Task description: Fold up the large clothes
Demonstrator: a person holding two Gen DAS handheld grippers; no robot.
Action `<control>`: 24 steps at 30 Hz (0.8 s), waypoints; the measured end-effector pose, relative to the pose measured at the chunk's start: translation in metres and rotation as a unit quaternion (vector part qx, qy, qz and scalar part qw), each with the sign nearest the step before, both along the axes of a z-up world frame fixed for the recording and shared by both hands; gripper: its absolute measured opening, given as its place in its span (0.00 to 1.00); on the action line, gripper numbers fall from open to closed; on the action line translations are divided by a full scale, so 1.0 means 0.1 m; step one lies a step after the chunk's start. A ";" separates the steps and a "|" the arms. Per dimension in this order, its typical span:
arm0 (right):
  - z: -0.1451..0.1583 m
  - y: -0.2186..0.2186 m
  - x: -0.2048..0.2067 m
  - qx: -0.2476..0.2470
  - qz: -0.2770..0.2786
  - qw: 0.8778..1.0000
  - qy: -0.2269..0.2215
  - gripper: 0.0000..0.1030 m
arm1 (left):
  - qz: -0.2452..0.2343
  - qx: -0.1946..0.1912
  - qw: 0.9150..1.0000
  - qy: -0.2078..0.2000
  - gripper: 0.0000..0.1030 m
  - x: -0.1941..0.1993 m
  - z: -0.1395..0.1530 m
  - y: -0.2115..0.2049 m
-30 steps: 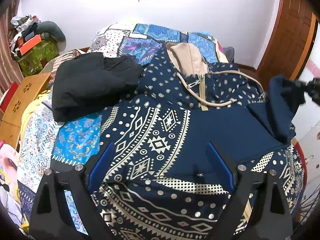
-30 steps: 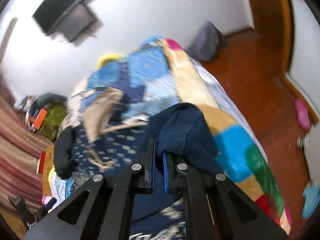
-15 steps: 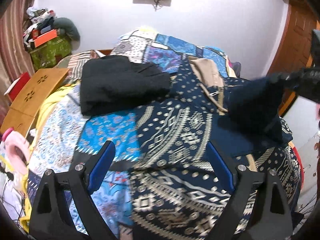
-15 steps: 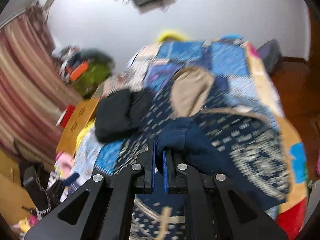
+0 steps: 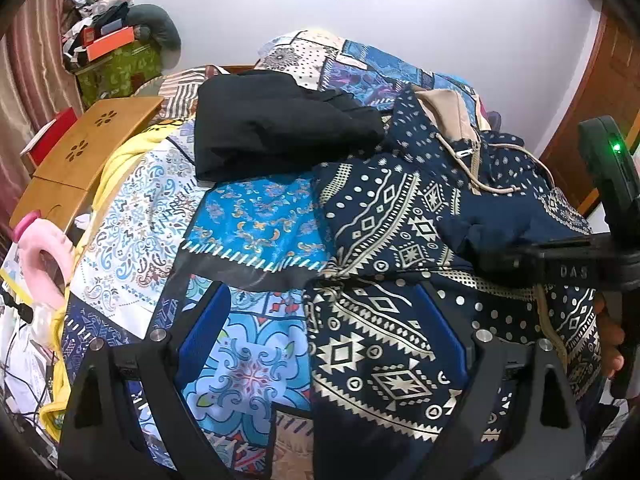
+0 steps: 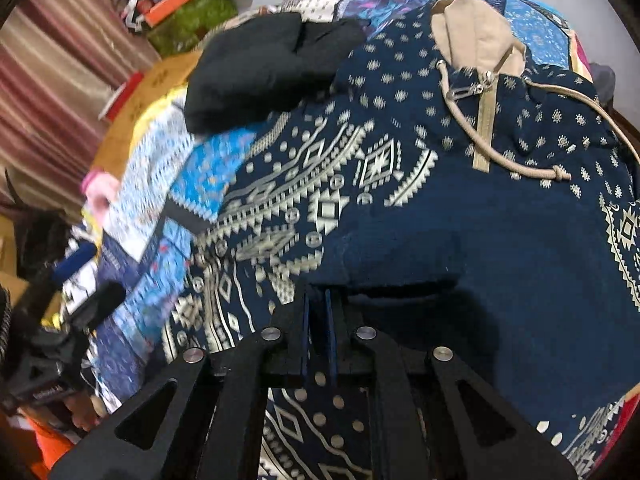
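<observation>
My right tongs (image 6: 318, 320) pinch the blue hoodie's sleeve (image 6: 400, 264) over its front. My left tongs (image 5: 324, 320) hang wide apart above the hoodie (image 5: 384, 216).

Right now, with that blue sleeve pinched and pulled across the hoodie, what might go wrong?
The right claw grips only a thin edge of the sleeve, so it may slip out before it lies flat. The drawstring lies loose across the hoodie and could get folded in or snagged. The black garment overlaps the hoodie's shoulder, so it might be dragged along. The left claw hangs open, pinning nothing down.
</observation>
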State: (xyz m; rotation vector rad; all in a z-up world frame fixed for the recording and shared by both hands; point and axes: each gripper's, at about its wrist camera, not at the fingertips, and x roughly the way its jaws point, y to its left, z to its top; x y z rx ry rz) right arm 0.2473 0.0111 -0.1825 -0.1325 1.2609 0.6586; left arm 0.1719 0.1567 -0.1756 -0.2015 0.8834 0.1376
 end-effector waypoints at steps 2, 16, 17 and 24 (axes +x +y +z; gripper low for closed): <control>-0.03 0.00 -0.02 -0.012 0.012 1.000 0.024 0.19 | -0.006 0.002 1.000 -0.001 0.89 0.02 0.02 -0.05; 0.50 -0.90 -0.12 0.006 -0.041 0.997 -0.061 0.44 | -0.089 0.039 0.995 0.001 0.89 0.49 0.14 -0.85; 0.54 -1.02 -0.10 0.005 -0.055 0.996 -0.074 0.45 | -0.096 0.042 0.994 0.003 0.89 0.53 0.13 -0.91; 0.66 -1.81 0.10 -0.005 -0.157 0.981 -0.114 0.46 | -0.141 0.077 0.986 0.042 0.89 0.83 -0.12 -1.33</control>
